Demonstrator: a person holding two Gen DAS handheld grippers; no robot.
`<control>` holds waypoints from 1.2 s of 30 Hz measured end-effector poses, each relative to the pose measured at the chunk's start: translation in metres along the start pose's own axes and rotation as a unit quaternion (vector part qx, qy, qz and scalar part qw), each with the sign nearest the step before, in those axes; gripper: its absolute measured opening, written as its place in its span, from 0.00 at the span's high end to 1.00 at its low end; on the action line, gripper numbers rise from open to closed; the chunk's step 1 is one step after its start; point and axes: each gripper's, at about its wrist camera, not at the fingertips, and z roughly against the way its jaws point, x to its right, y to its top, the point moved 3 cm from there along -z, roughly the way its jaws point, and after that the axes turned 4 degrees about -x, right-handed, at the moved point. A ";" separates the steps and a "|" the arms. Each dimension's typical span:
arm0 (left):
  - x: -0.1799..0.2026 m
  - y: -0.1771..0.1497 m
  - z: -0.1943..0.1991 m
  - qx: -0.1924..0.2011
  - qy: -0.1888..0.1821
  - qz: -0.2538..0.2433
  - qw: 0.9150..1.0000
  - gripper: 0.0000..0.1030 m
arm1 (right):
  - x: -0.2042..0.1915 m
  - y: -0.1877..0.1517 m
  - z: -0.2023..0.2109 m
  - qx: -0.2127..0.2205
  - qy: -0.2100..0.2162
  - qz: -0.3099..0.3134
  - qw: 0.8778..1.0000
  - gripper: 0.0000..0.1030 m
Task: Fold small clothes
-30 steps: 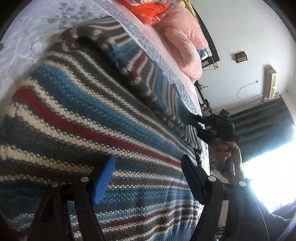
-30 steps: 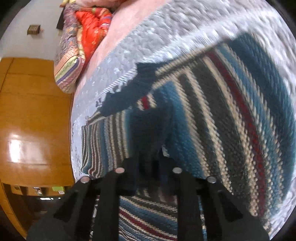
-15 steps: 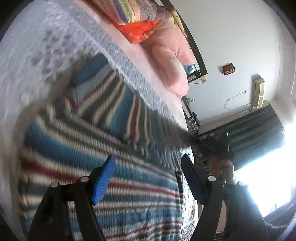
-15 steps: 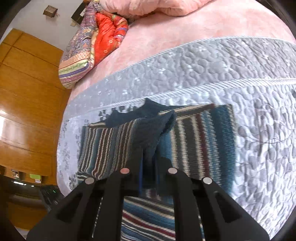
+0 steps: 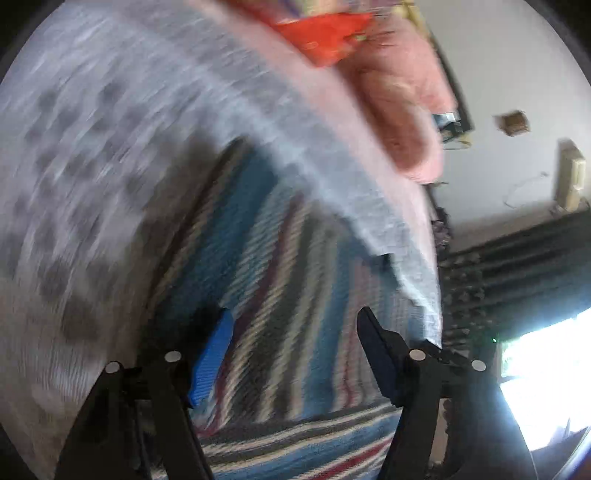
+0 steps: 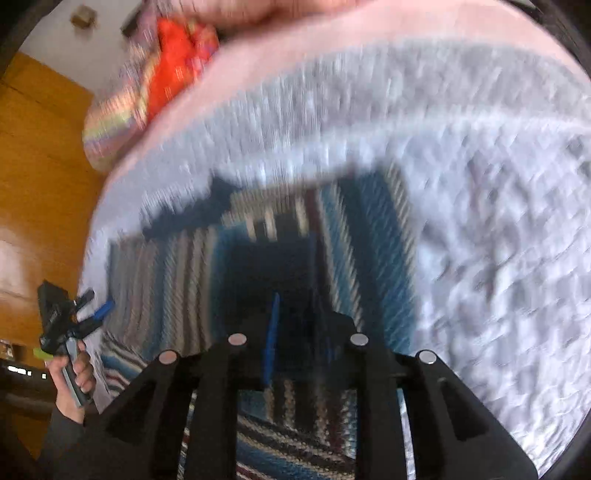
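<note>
Though both views are smeared by blur, the main things can be made out.

Left wrist view, gripper: the left gripper (image 5: 295, 350) has its fingers spread wide apart, with nothing between them; one blue pad (image 5: 212, 360) shows on the inside of a finger.
Left wrist view, garment: the striped knit sweater (image 5: 280, 266) lies spread on the grey quilted bedspread (image 5: 110, 147), directly under and ahead of the fingers.
Left wrist view, surroundings: pink bedding (image 5: 402, 107) and a red cushion (image 5: 325, 33) lie farther up the bed; dark curtains (image 5: 517, 266) hang beside a bright window (image 5: 546, 376).
Left wrist view, writing: none can be read.

Right wrist view, gripper: the right gripper (image 6: 295, 325) has its fingers drawn close, and dark knit fabric sits in the narrow gap; whether it is pinched I cannot tell.
Right wrist view, garment: the sweater (image 6: 177, 273) shows a fold, its stripes running in two directions.
Right wrist view, other hand: the left gripper (image 6: 92, 306), fingers apart, is held by a hand (image 6: 72, 373) at the sweater's far edge, before a wooden wardrobe (image 6: 40, 184).
Right wrist view, writing: none can be read.
</note>
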 end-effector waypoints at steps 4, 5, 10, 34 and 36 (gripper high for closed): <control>0.020 0.030 0.004 0.018 -0.017 -0.025 0.999 0.31 | 0.001 0.012 0.015 0.021 0.057 -0.020 0.998 0.80; 0.019 0.037 -0.002 0.013 -0.009 -0.022 1.000 0.31 | -0.003 0.011 0.008 0.009 0.068 -0.016 0.998 0.80; -0.015 0.049 -0.045 -0.033 0.042 0.009 0.999 0.37 | 0.006 -0.001 -0.046 -0.050 0.056 -0.019 0.997 0.97; -0.005 -0.042 -0.029 -0.106 0.029 -0.065 0.992 0.42 | 0.012 -0.078 -0.023 -0.071 0.071 -0.024 0.995 0.88; 0.004 -0.051 -0.008 -0.100 0.007 -0.057 0.993 0.33 | 0.000 -0.088 0.001 -0.063 0.092 -0.013 0.994 0.76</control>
